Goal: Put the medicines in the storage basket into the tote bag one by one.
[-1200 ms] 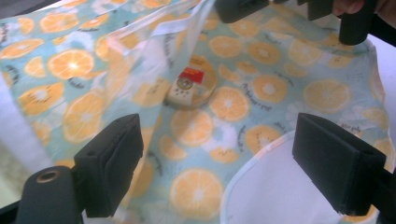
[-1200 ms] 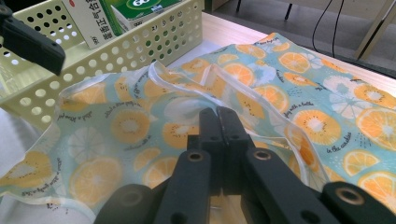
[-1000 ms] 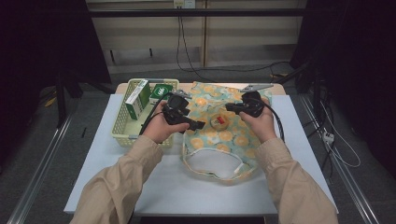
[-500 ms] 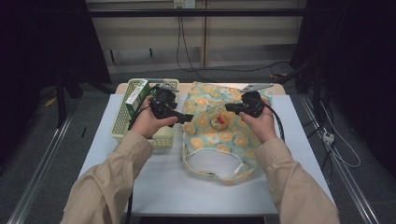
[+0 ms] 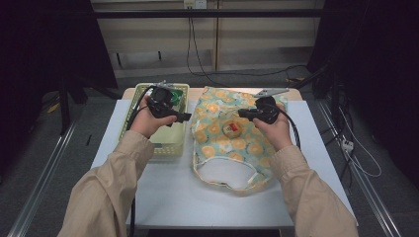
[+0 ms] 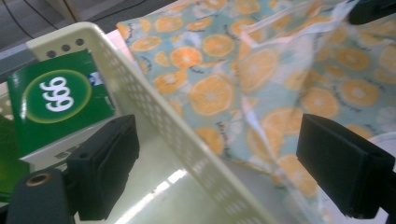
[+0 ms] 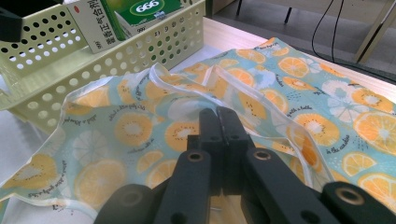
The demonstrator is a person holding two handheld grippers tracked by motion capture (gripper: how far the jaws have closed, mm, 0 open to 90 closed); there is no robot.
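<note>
A fabric bag [image 5: 232, 143] printed with orange slices lies flat on the white table [image 5: 163, 197], its white-lined mouth toward me. A small red thing [image 5: 232, 129] shows at a raised fold of the bag. My right gripper [image 5: 242, 112] is shut, and in the right gripper view its tips [image 7: 219, 116] pinch the bag's fabric [image 7: 130, 126] beside the white trim, which rises around them. My left gripper [image 5: 185, 117] is open. Its jaws [image 6: 219, 140] straddle the right wall of the pale green basket [image 6: 154, 112] without touching it. A green box [image 6: 60, 100] marked 666 lies in the basket.
The basket [image 5: 148, 148] stands to the left of the bag, close beside it. The table's near half [image 5: 168, 187] is bare white surface. Cables [image 5: 197, 54] run across the floor behind the table, and metal rails [image 5: 44, 187] flank it.
My left gripper has moved left, from over the bag's left part to over the basket's right wall. The right gripper and the bag have kept still.
</note>
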